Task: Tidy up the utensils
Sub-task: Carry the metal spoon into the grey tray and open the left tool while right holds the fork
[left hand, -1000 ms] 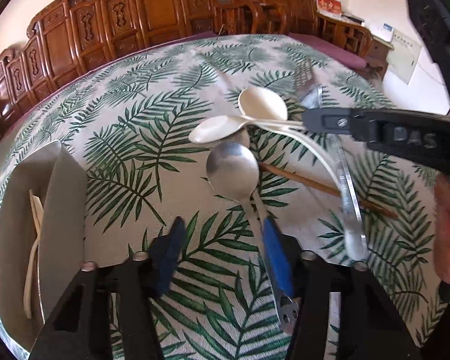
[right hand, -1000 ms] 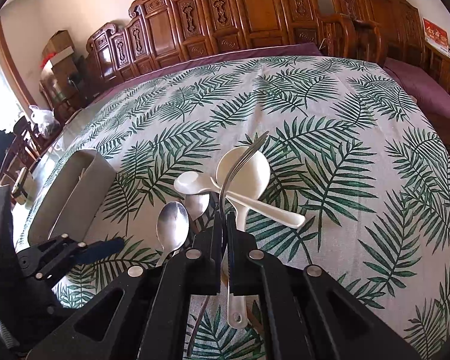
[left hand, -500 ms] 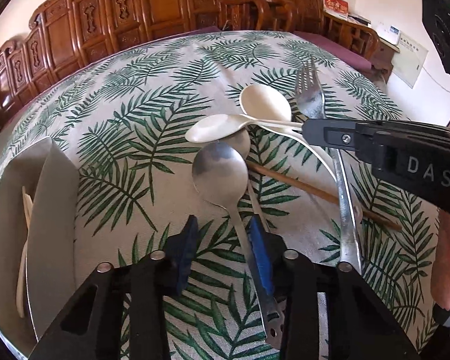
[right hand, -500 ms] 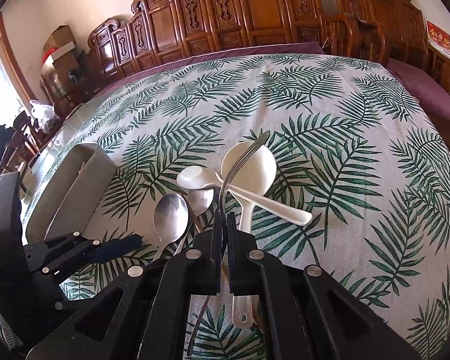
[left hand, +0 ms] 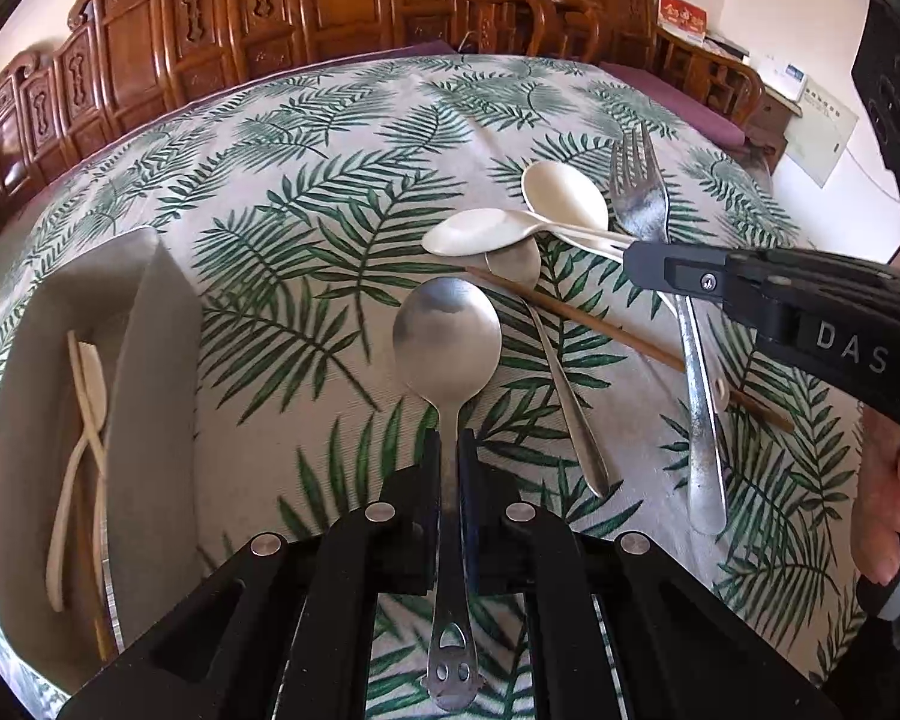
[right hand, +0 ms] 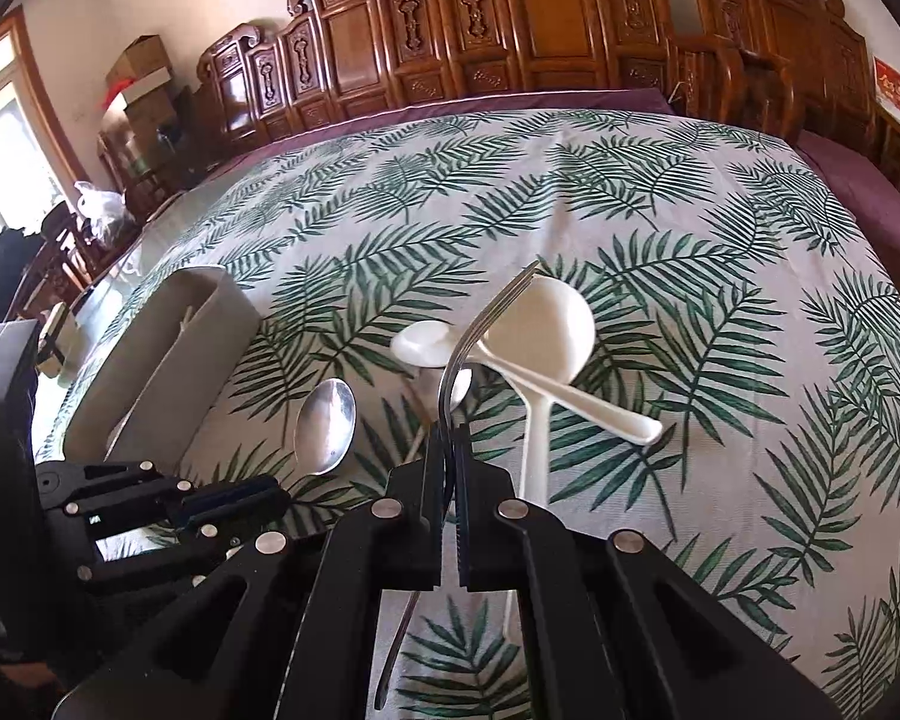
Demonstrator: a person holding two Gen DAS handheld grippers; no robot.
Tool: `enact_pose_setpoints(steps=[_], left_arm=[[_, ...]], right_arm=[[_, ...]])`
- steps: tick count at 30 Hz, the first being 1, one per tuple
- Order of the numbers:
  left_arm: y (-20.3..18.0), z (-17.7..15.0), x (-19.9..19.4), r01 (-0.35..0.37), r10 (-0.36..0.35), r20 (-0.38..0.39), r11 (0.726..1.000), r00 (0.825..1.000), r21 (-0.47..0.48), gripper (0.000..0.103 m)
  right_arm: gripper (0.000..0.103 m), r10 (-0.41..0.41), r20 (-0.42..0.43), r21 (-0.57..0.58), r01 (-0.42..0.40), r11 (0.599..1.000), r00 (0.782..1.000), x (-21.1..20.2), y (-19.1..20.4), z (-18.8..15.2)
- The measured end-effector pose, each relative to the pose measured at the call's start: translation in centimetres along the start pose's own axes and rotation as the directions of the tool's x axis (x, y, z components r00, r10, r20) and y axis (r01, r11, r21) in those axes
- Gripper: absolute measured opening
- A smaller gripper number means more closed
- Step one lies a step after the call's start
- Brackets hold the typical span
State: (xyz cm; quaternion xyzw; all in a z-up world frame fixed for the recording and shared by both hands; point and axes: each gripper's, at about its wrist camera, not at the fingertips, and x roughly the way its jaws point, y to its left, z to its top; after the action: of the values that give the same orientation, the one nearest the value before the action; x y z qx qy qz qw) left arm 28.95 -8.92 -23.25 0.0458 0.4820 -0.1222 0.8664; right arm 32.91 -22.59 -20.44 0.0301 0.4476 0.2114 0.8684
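My left gripper (left hand: 450,441) is shut on the handle of a large metal spoon (left hand: 447,336), whose bowl points away from me over the leaf-print tablecloth. My right gripper (right hand: 450,435) is shut on a metal fork (right hand: 492,312), tines up and forward. In the left wrist view the right gripper (left hand: 633,255) comes in from the right with the fork (left hand: 639,204). Two white spoons (left hand: 564,195) (left hand: 480,231) lie crossed under the fork. A smaller metal spoon (left hand: 513,261) and a brown chopstick (left hand: 618,336) lie beside them. The large spoon (right hand: 327,420) and left gripper (right hand: 252,495) also show in the right wrist view.
A grey divided organizer tray (left hand: 150,360) stands at the left of the table, with white utensils (left hand: 90,390) and a thin stick in one compartment. Carved wooden chairs (right hand: 510,30) line the far edge. A person's hand (left hand: 894,492) holds the right gripper's handle.
The left gripper's jaws have closed from wide apart onto the large metal spoon's handle, which now sits centred between them. The right gripper still holds the fork in nearly the same place.
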Motion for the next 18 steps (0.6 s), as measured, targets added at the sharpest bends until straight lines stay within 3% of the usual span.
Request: enact_pose_setpoints(steps=[18], left_arm=[[2.0,0.4,-7.1,0.022,-0.021,0.141,1.0,0.99,-0.008,0.005]], right_arm=[[0.004,0.061,0.027,-0.048,-0.06,0.997,0.998,-2.1,3.3,-0.5]])
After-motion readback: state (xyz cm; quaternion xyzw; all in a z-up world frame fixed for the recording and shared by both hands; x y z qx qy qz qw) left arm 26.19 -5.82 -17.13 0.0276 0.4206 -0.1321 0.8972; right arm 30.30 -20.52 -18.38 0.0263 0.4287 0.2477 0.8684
